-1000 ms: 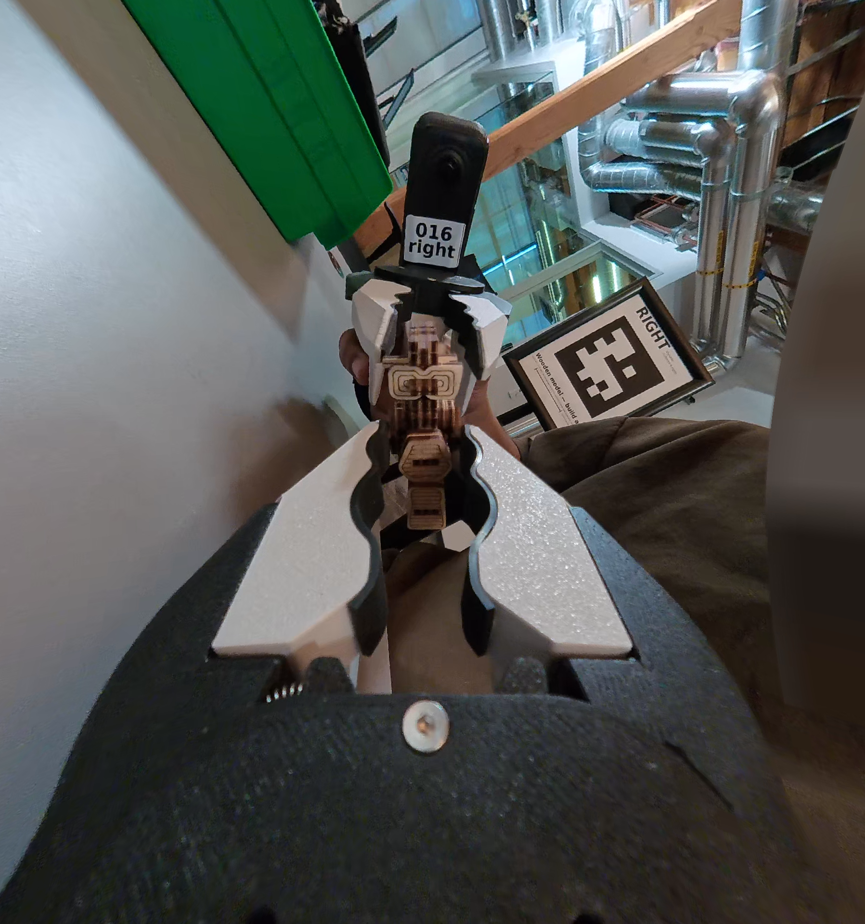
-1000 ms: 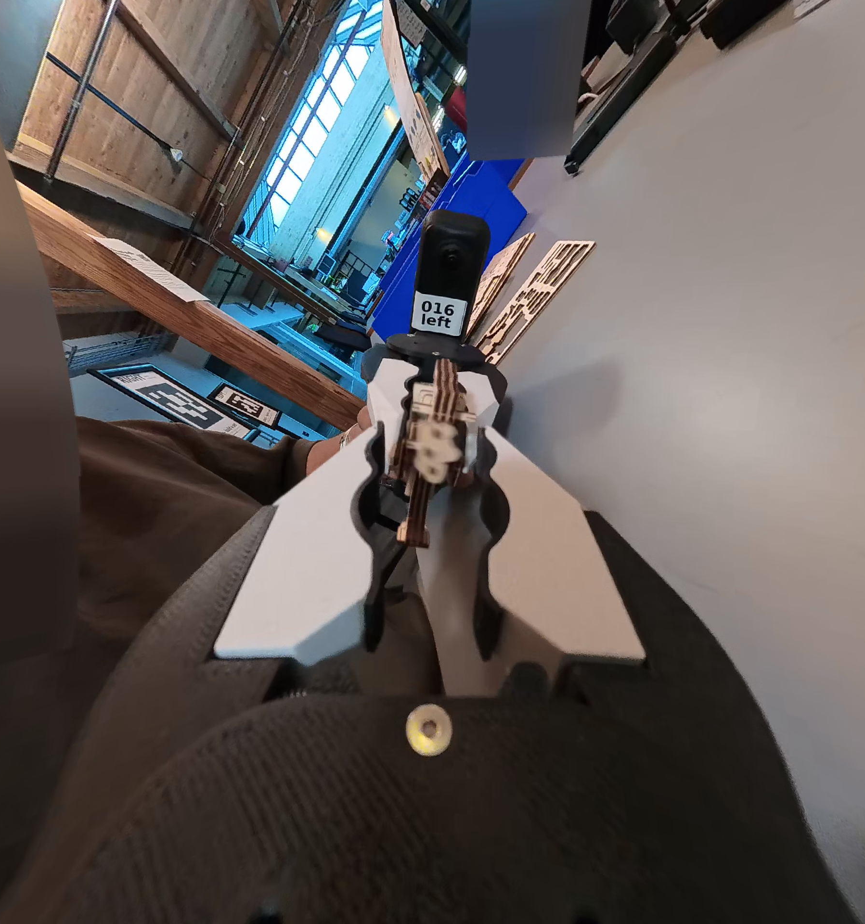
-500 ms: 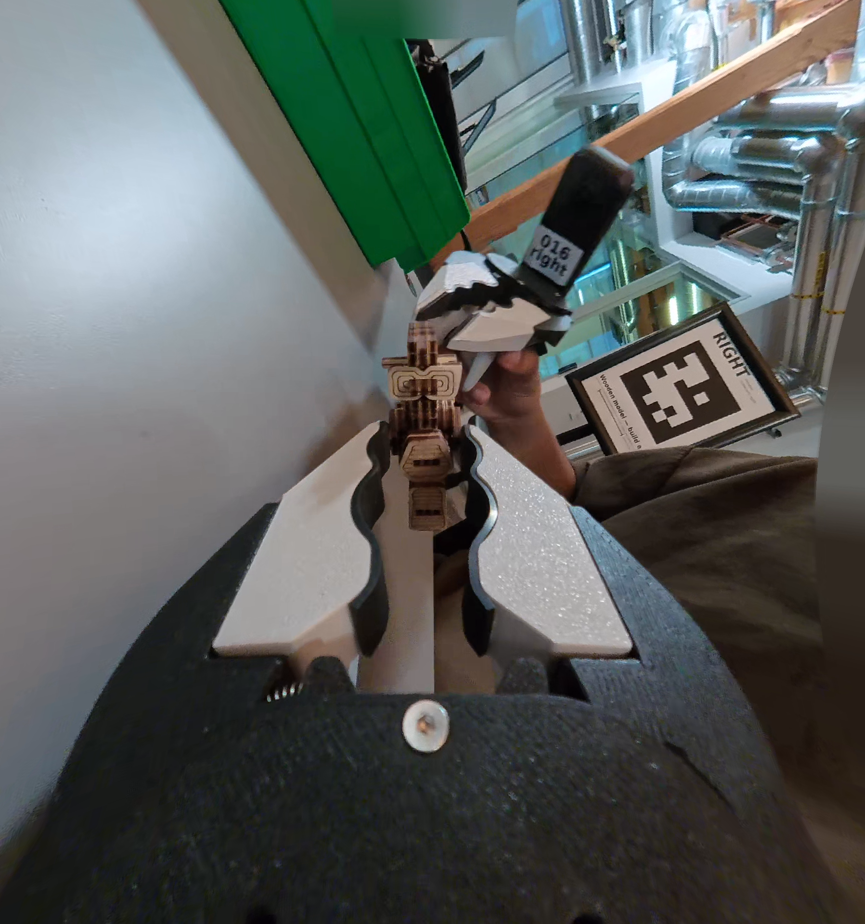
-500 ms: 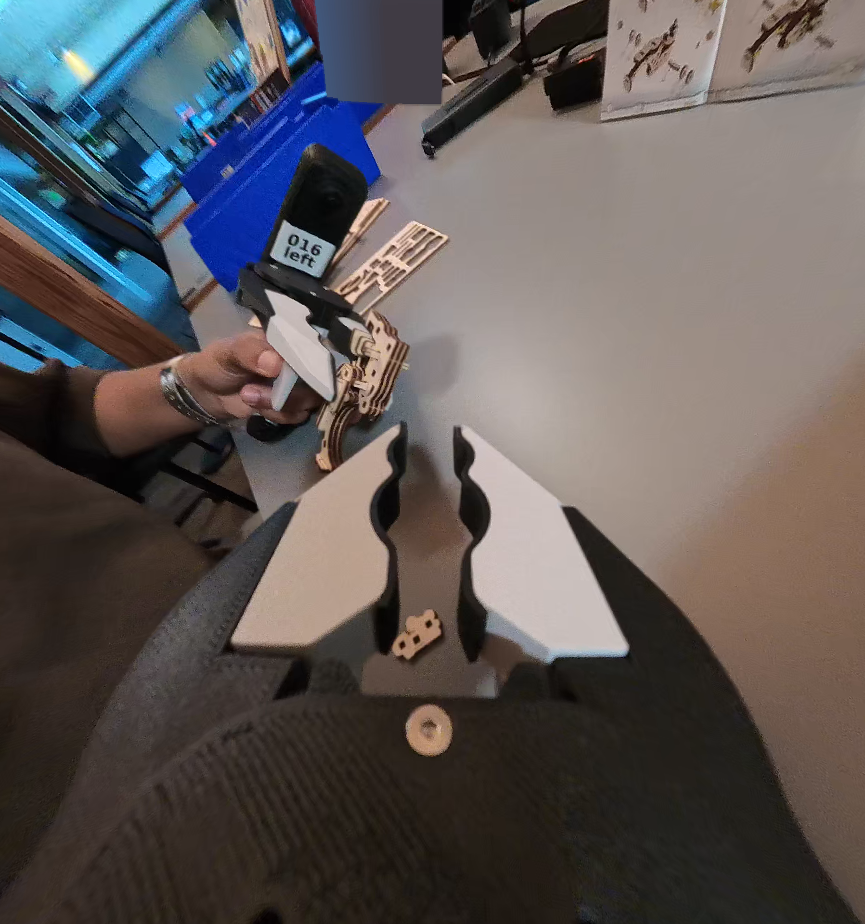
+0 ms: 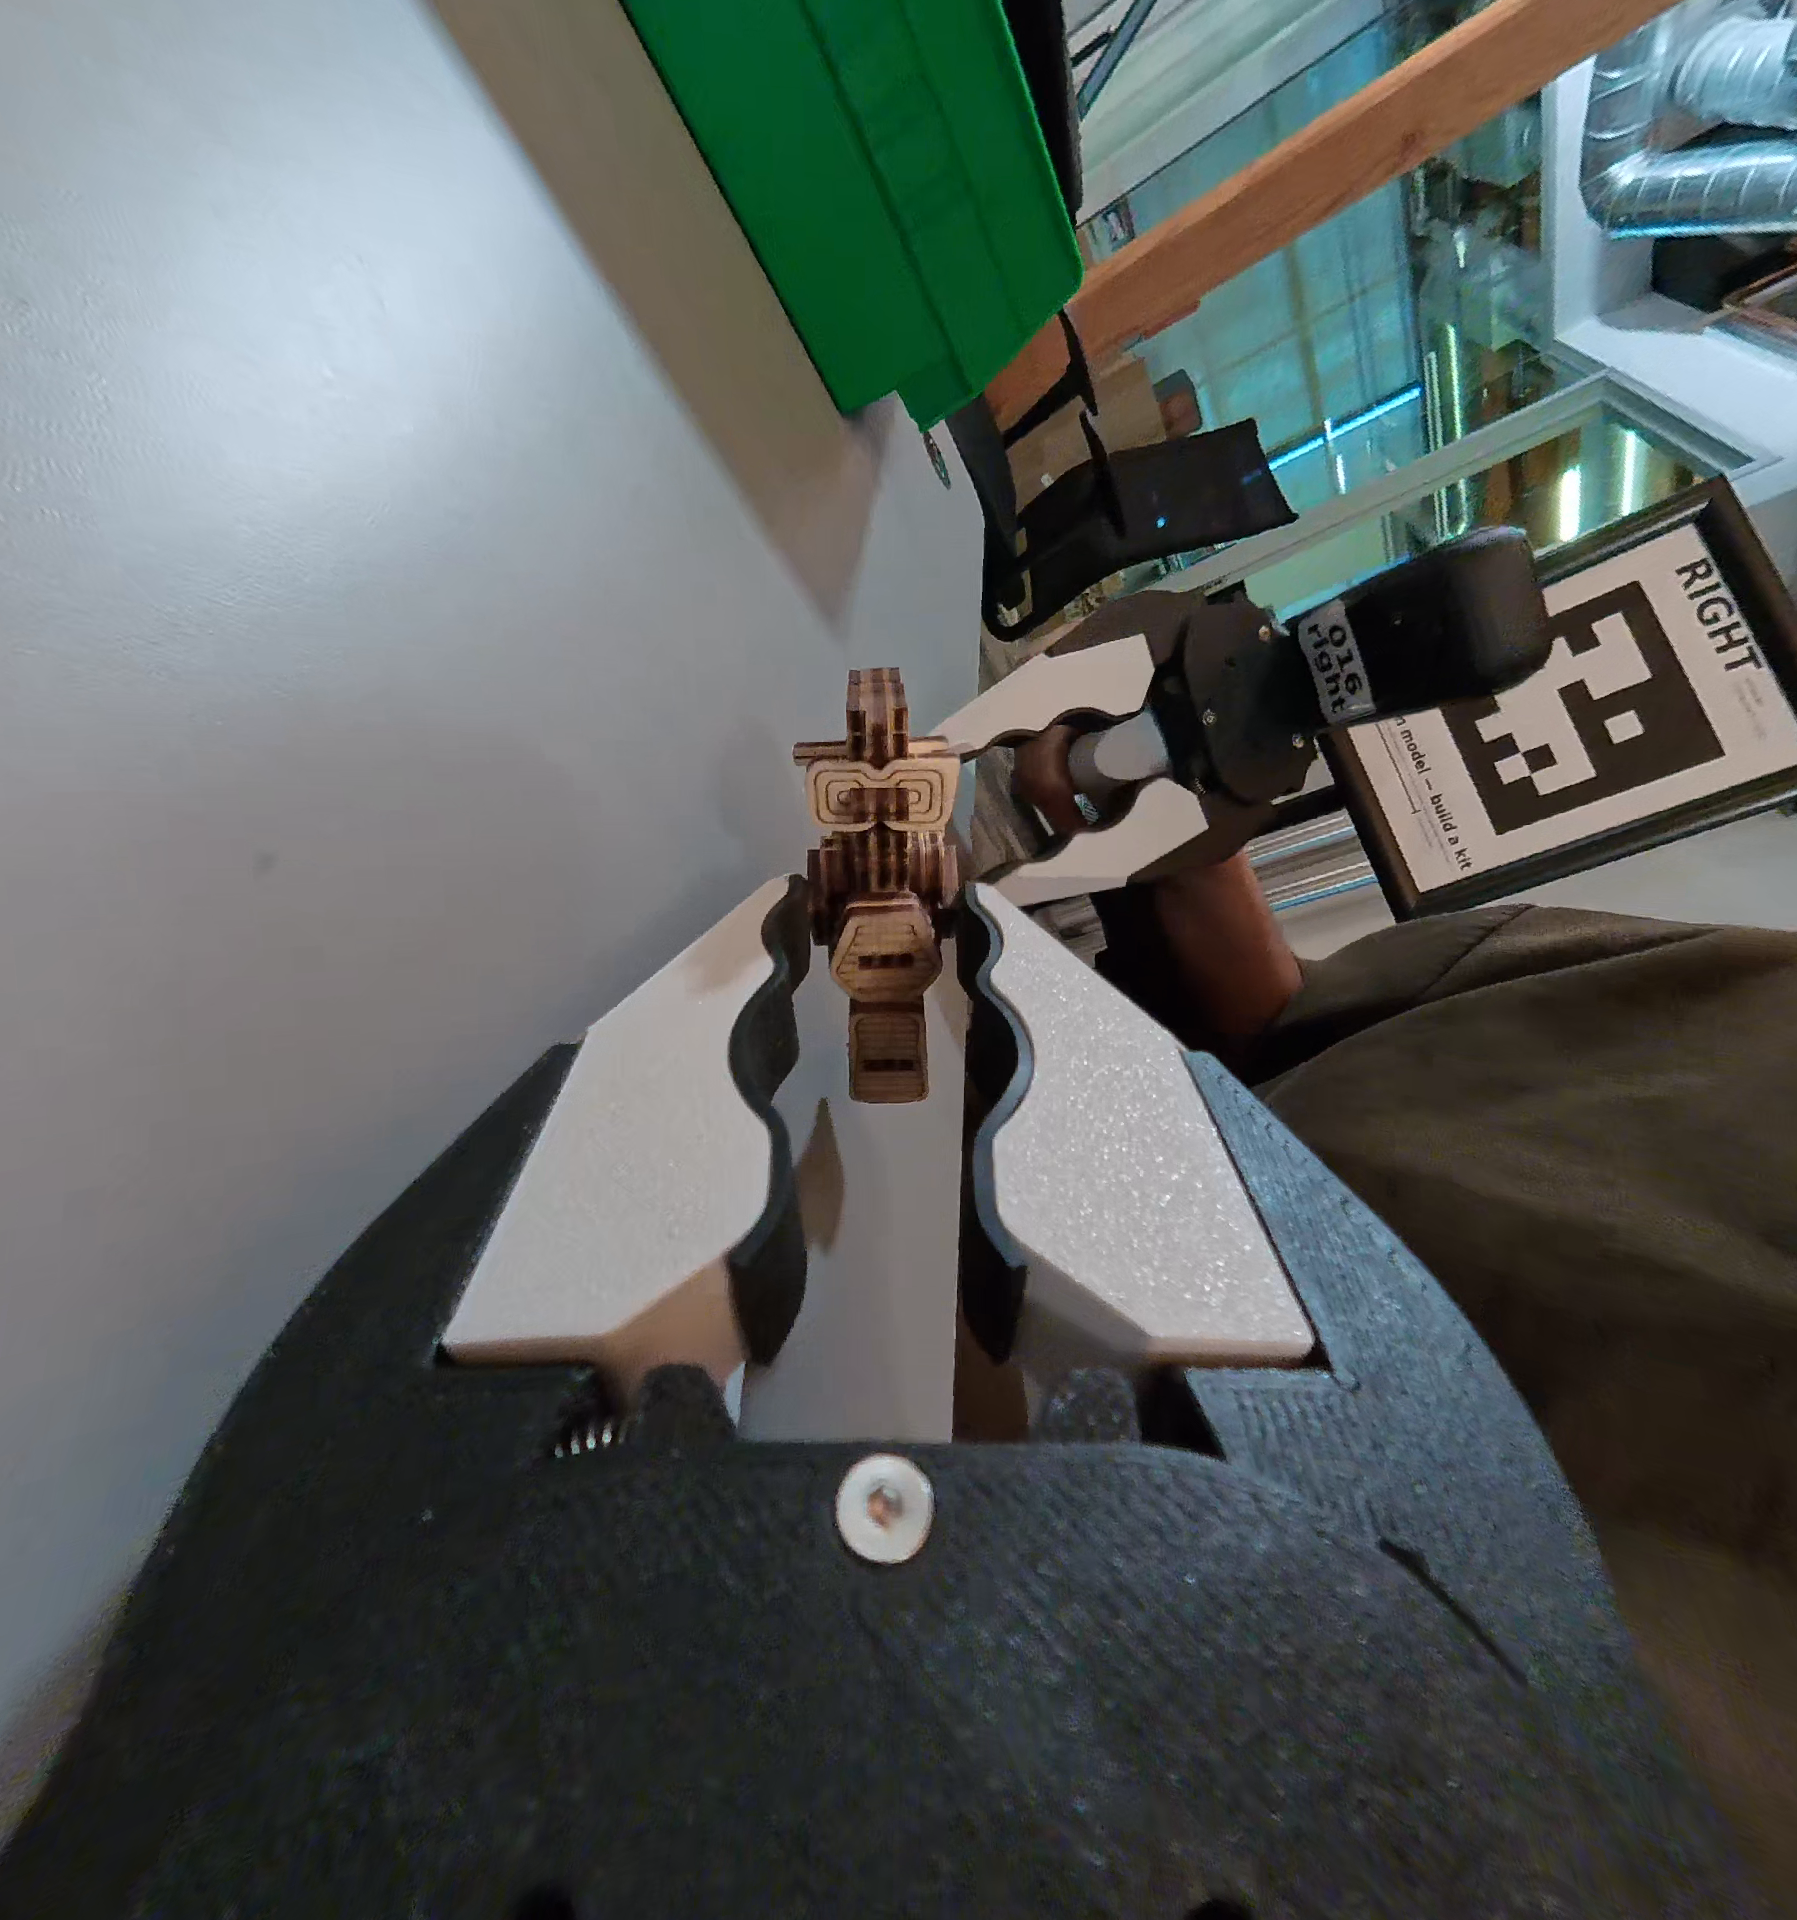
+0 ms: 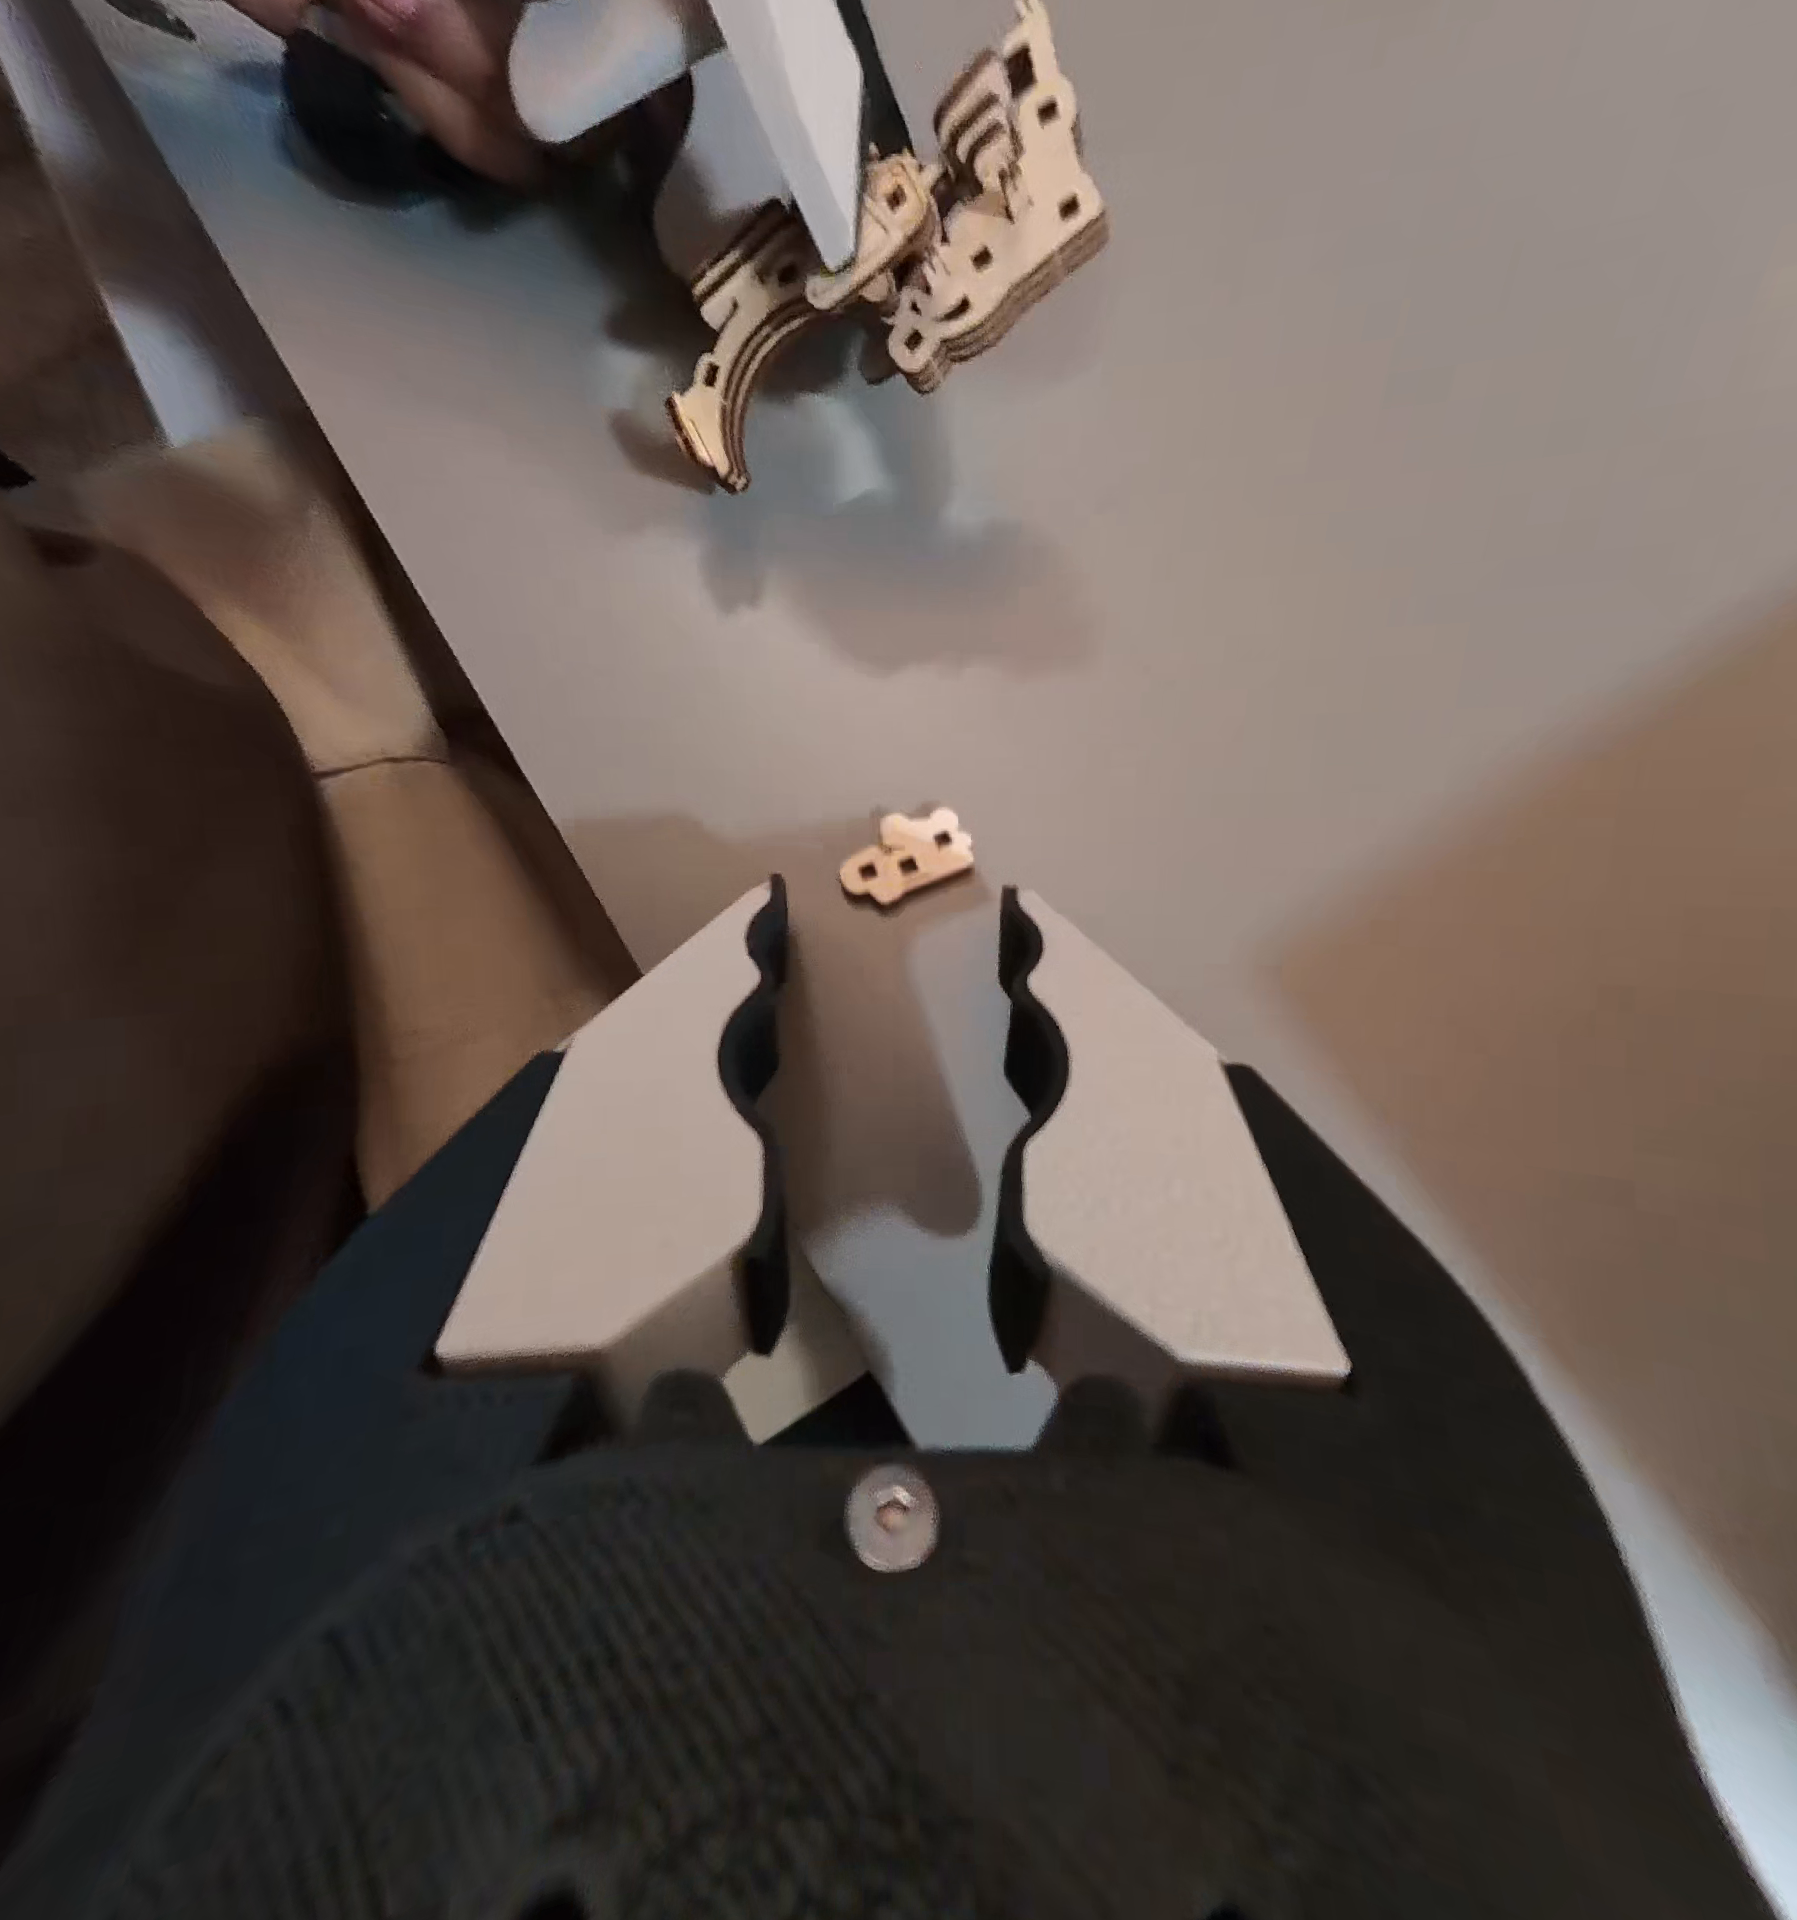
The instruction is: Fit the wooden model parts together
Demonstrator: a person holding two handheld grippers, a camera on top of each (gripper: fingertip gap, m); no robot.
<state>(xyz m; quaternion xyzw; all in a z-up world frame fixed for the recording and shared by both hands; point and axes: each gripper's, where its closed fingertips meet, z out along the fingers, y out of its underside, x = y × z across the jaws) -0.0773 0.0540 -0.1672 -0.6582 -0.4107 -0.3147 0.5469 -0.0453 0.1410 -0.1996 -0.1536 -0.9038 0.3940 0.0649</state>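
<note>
My left gripper [image 5: 878, 920] is shut on a layered wooden model [image 5: 873, 810] and holds it upright beside the grey table [image 5: 250, 623]. The right wrist view shows the same model [image 6: 977, 239] above the table [image 6: 1393, 468], with one left finger [image 6: 795, 125] on it. My right gripper [image 6: 894, 899] is open and empty, pointing down at the table. A small flat wooden piece [image 6: 909, 860] lies on the table just ahead of its fingertips. In the left wrist view the right gripper [image 5: 977, 816] is open, just right of the model.
A green bin [image 5: 873, 177] stands at the far end of the table. A framed marker card [image 5: 1600, 707] and a person's brown sleeve [image 5: 1548, 1195] are on the right. The table's edge [image 6: 437, 582] runs diagonally left of the small piece. Tip to tip, the grippers are about 11 cm apart.
My right gripper has left the model, opened and swung down toward the table. The small wooden piece now lies on the table ahead of its fingertips. The left gripper still holds the model.
</note>
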